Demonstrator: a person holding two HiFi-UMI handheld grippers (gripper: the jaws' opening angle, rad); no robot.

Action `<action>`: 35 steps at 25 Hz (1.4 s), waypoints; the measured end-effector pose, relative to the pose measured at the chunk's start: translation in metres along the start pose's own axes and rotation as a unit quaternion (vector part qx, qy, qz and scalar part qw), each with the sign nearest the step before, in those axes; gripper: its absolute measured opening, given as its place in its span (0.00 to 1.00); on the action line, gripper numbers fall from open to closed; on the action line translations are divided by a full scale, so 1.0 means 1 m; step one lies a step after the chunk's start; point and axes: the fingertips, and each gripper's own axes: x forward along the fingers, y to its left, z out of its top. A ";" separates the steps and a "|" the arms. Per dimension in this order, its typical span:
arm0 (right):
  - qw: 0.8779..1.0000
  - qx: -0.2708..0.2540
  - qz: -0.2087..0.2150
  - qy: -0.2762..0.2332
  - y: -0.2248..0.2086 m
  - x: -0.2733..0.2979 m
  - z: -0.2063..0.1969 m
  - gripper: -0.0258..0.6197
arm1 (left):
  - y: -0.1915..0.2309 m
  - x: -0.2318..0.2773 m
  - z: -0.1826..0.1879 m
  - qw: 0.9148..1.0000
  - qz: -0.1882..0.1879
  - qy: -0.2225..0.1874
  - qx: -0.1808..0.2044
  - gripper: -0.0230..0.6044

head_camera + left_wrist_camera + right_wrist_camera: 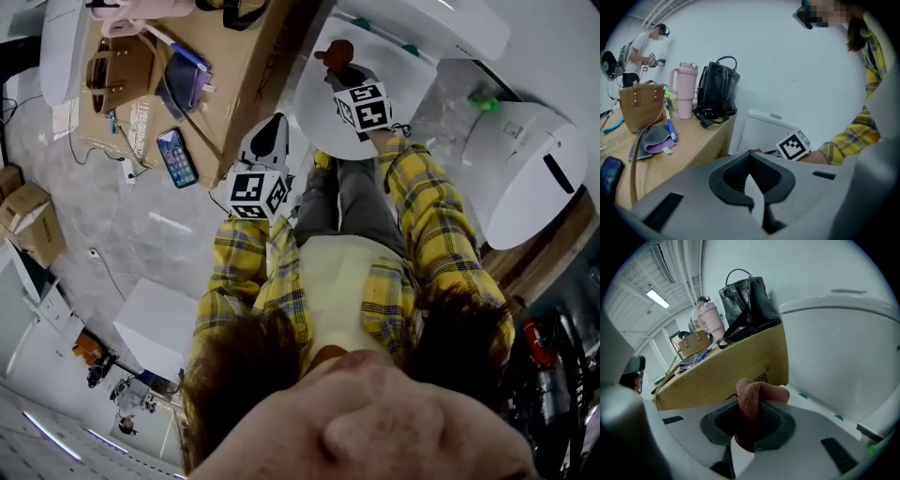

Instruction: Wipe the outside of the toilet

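Right tool with cloth at the toilet; wiping not visibly begun.

Left tool [751, 174] hangs low by the person's side, jaws clenched together on nothing. Right tool [751, 422] is clamped on a folded red-brown cloth [749, 411], reached forward over the white toilet [322, 120]. The cloth sits just above or on the lid; contact cannot be told. No wet streak or wiped patch shows, so I judge the task at its start, with lid, tank and bowl sides all left to do. Beyond, to the left, the surface [246, 73] carries a brown handbag [119, 67] and a phone [176, 157], well apart from the toilet.
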 end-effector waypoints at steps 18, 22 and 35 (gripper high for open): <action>0.997 0.006 -0.033 0.075 -0.064 0.086 -0.022 0.16 | 0.015 0.058 -0.029 0.999 -0.004 0.050 0.000 0.05; 0.994 0.028 -0.060 0.085 -0.089 0.072 -0.042 0.16 | 0.012 0.064 -0.028 0.999 -0.013 0.051 0.005 0.05; 0.973 0.133 -0.171 0.077 -0.161 -0.028 -0.125 0.16 | -0.035 0.090 -0.028 0.994 -0.078 0.066 0.044 0.05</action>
